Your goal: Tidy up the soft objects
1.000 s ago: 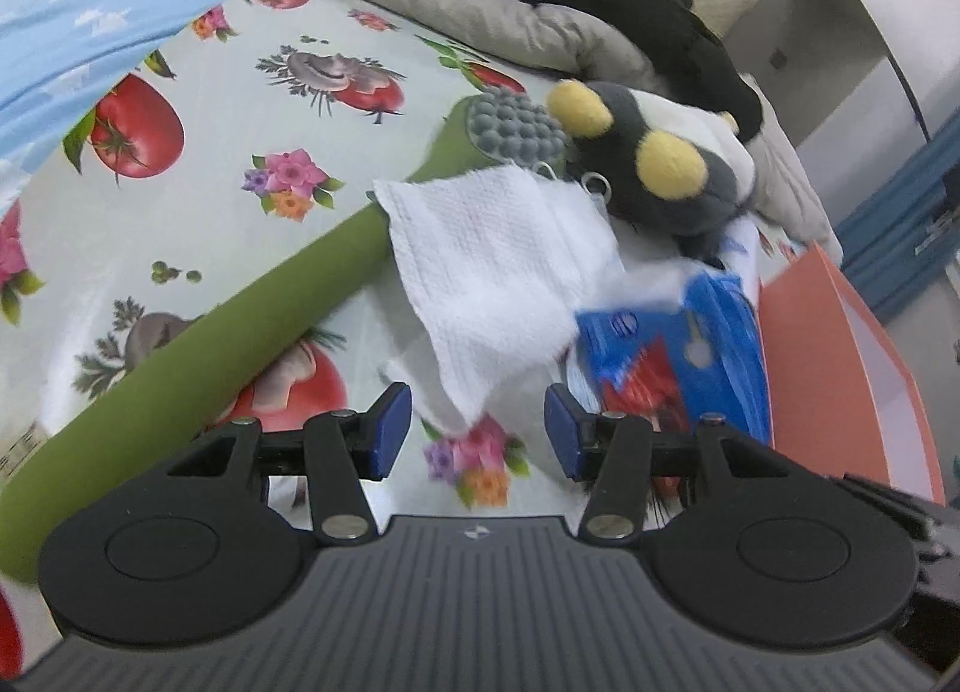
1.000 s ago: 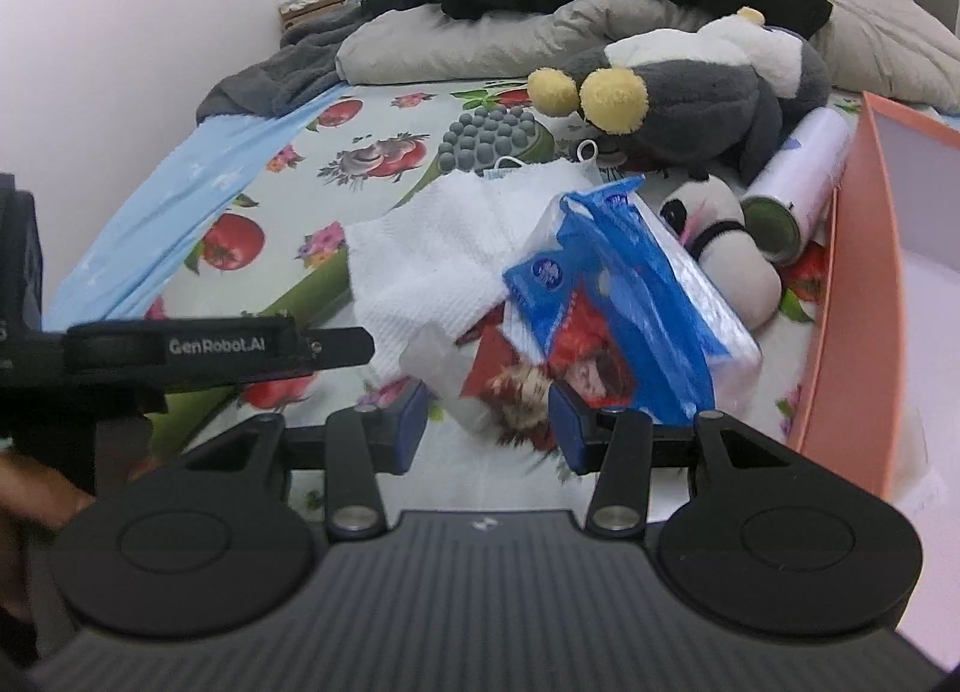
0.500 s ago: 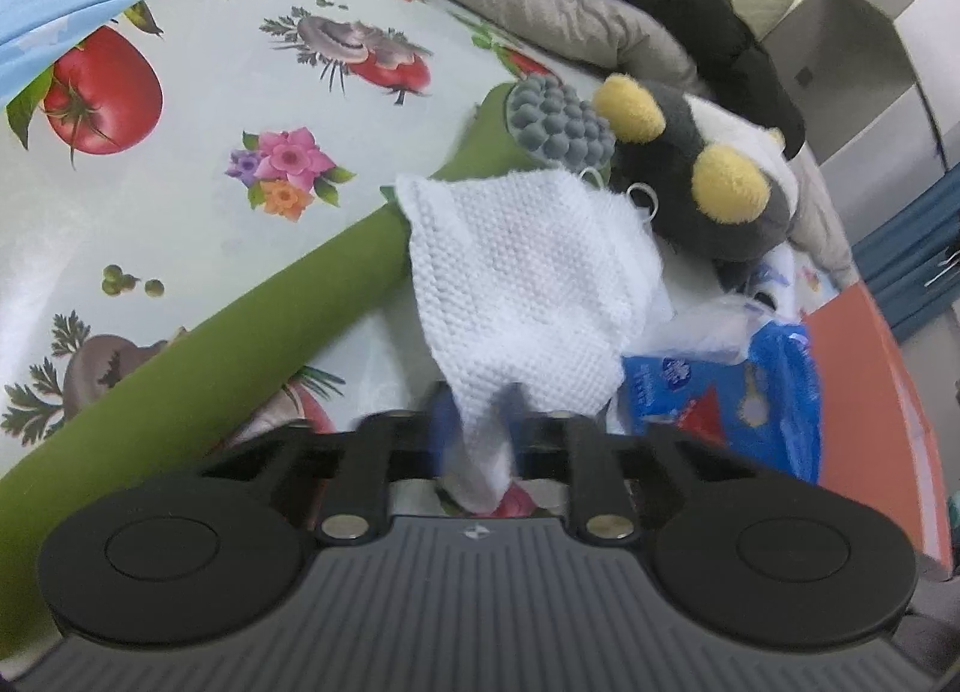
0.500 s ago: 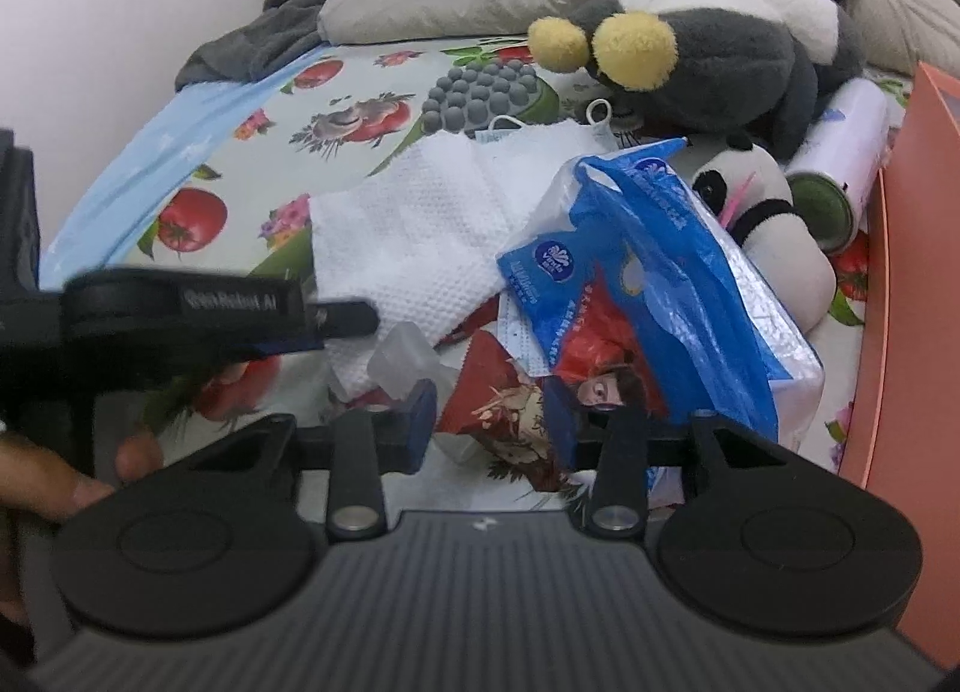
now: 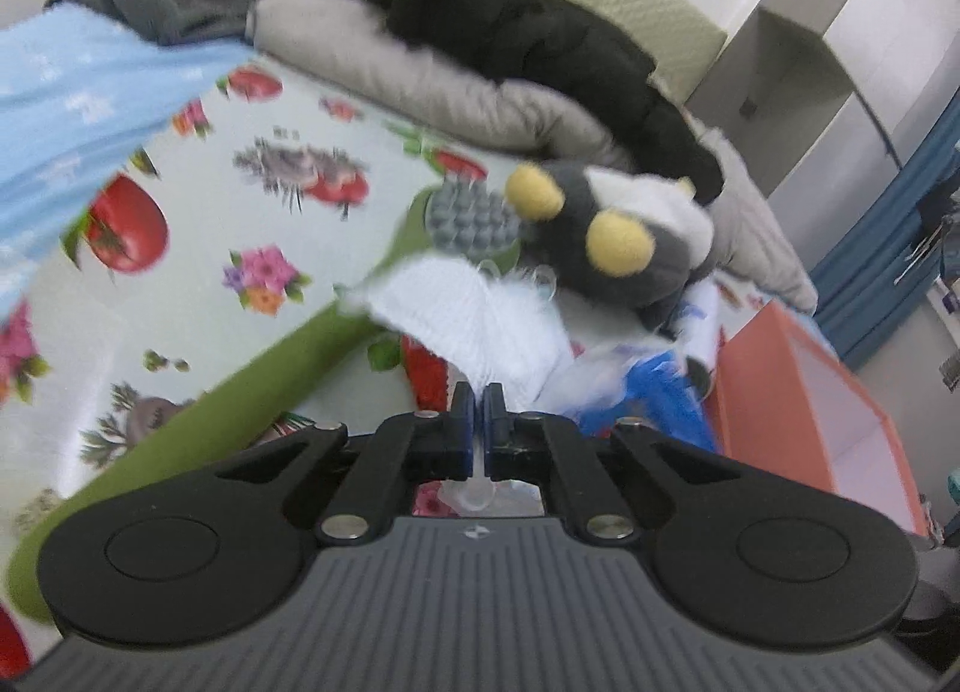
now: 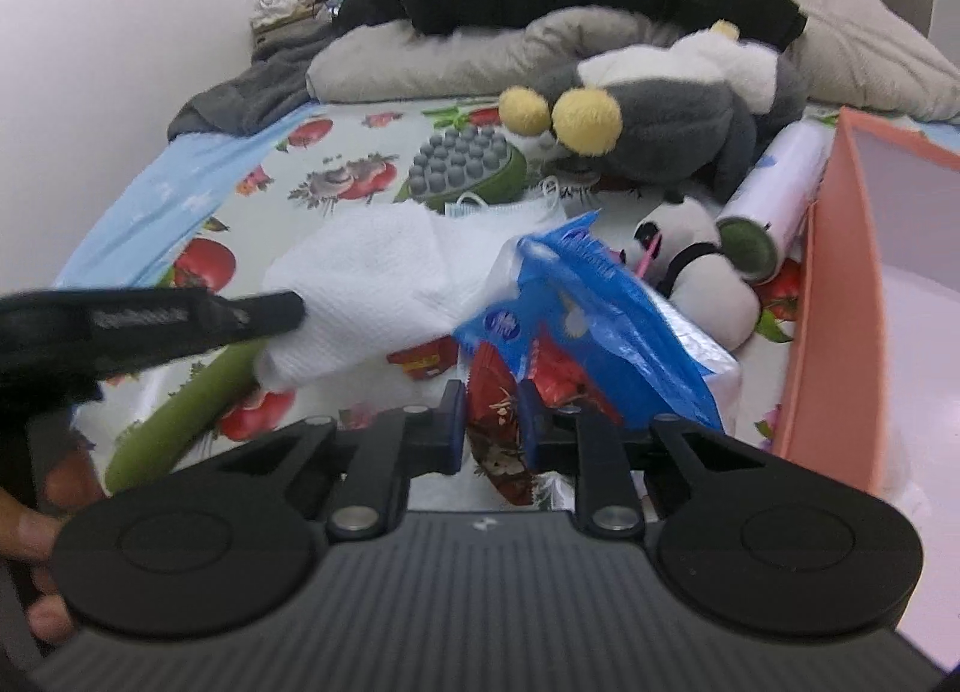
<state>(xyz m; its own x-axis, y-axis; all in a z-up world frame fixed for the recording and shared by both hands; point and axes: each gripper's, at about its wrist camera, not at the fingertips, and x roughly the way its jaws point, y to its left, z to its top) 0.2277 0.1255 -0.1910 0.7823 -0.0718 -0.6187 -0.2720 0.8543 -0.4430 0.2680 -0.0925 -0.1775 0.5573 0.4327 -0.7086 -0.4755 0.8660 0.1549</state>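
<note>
my left gripper is pinching the near corner of the white cloth, jaws pressed together on it after just closing, and the cloth is hanging lifted off the bed. my right gripper is clamping a red wrapper, its jaws having just been closing on it. touching the wrapper on its far right, a blue plastic bag is lying on the flowered sheet. a long green roller is stretching left of the cloth. farther back, a grey stuffed toy and a small panda toy are sitting near a white roll. an orange box is standing at the right.
</note>
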